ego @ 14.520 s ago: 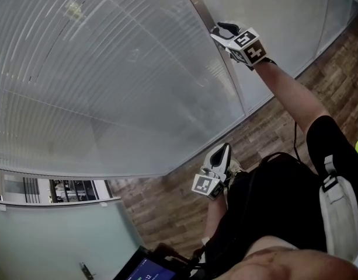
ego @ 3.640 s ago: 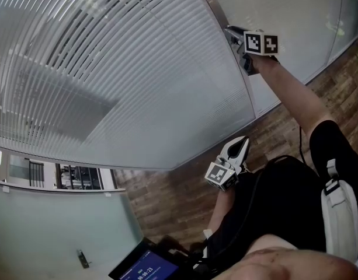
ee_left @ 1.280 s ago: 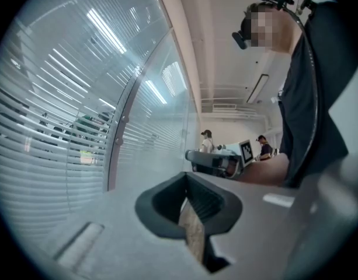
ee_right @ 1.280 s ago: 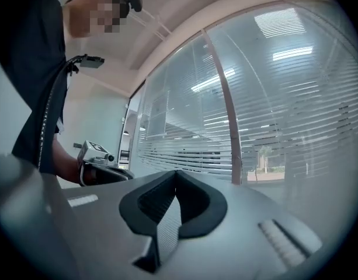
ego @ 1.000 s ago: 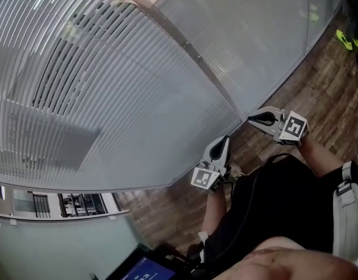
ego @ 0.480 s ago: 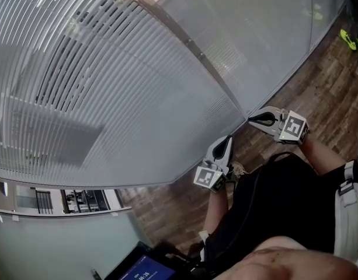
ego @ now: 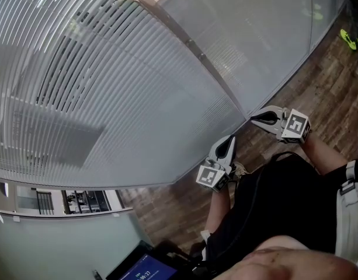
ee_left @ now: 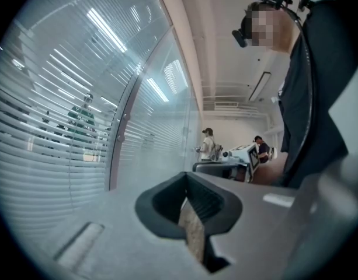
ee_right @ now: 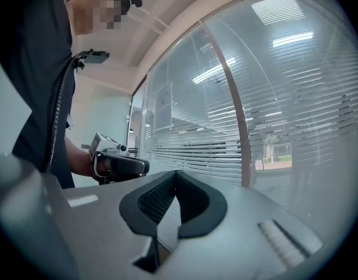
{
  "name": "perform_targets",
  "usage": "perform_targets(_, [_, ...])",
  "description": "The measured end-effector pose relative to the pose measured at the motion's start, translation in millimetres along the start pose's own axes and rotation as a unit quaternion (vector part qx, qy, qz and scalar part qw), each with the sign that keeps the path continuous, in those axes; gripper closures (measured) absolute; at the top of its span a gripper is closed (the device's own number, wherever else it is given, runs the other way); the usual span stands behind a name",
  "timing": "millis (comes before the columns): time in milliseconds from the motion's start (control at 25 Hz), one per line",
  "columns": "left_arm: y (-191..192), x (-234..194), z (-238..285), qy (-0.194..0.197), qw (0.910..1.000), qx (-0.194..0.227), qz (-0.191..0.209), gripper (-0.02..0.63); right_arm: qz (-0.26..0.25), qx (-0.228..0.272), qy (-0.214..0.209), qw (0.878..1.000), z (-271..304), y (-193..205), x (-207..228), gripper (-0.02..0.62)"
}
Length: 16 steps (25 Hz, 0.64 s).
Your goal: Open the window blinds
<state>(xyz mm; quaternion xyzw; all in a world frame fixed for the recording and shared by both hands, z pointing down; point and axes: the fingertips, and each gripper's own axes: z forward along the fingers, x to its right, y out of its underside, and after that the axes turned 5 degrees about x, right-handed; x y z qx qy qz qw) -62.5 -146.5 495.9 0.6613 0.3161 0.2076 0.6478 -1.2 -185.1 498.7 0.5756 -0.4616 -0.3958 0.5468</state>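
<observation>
The blinds (ego: pixel 108 80) cover the glass wall (ego: pixel 266 22) ahead and above, their slats tilted so that dark gaps and the room beyond show through, clearest toward the upper left; the left claw (ego: pixel 227 143) and the right claw (ego: pixel 256 119) both hover low near the wood floor (ego: pixel 319 86), apart from the glass, each with its jaws pressed together on nothing; judging by the slats, the opening looks largely done; if more is wanted, one claw should go up to the post (ego: pixel 196 54) between the panes, where any control is too small to make out, take it lightly and turn slowly while watching the slats; no container is in view.
</observation>
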Motion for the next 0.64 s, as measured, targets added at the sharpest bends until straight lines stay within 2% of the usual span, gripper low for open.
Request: perform_targets(640, [1.9, 3.6, 4.2, 0.004, 1.0000, -0.002, -0.005, 0.604, -0.002, -0.002, -0.012, 1.000, 1.0, 8.1, -6.1, 0.591])
